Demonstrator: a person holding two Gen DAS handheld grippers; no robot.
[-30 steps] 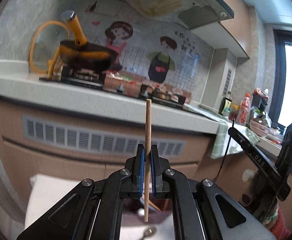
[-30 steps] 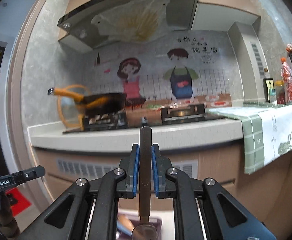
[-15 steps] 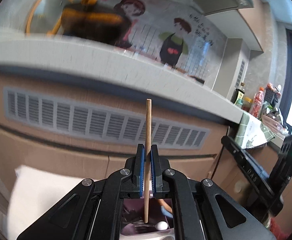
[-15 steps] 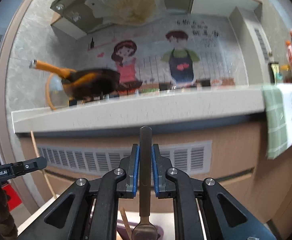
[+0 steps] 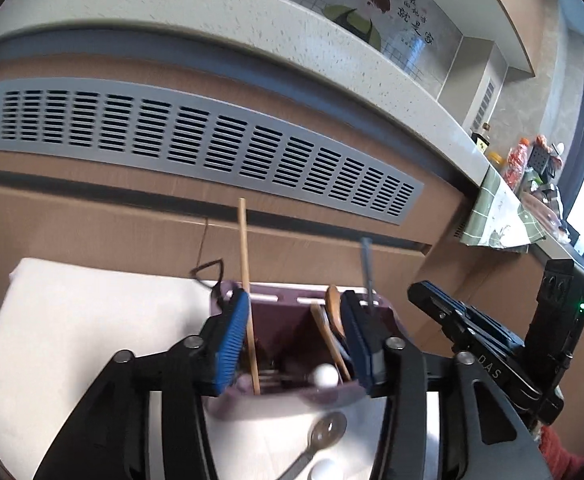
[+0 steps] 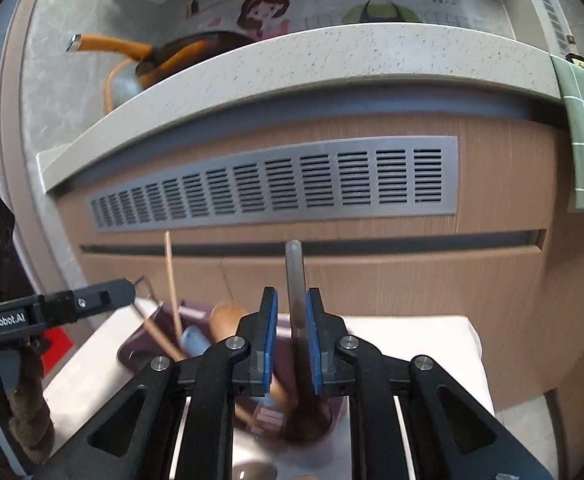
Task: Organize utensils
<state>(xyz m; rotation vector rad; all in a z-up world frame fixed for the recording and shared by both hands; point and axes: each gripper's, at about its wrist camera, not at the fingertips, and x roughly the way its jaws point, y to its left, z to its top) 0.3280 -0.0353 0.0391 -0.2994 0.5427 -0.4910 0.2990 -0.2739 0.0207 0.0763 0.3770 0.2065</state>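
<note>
Left hand-held gripper [image 5: 296, 336] now opening, chopstick [image 5: 247, 292] freed

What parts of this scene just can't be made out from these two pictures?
- Left wrist view: the bottom of the purple plastic utensil holder is blurred and hidden behind the left hand-held gripper, whose jaws are opening.
- Left wrist view: the metal spoon is cut off by the lower edge.
- Right wrist view: the grey metal utensil has its lower end smeared by blur, behind the right hand-held gripper.

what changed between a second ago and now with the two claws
Both came down to the purple holder. The left claw opened, letting go of the chopstick, which now stands in the holder. The right claw is opening around the metal handle. Counter and vent unchanged.
</note>
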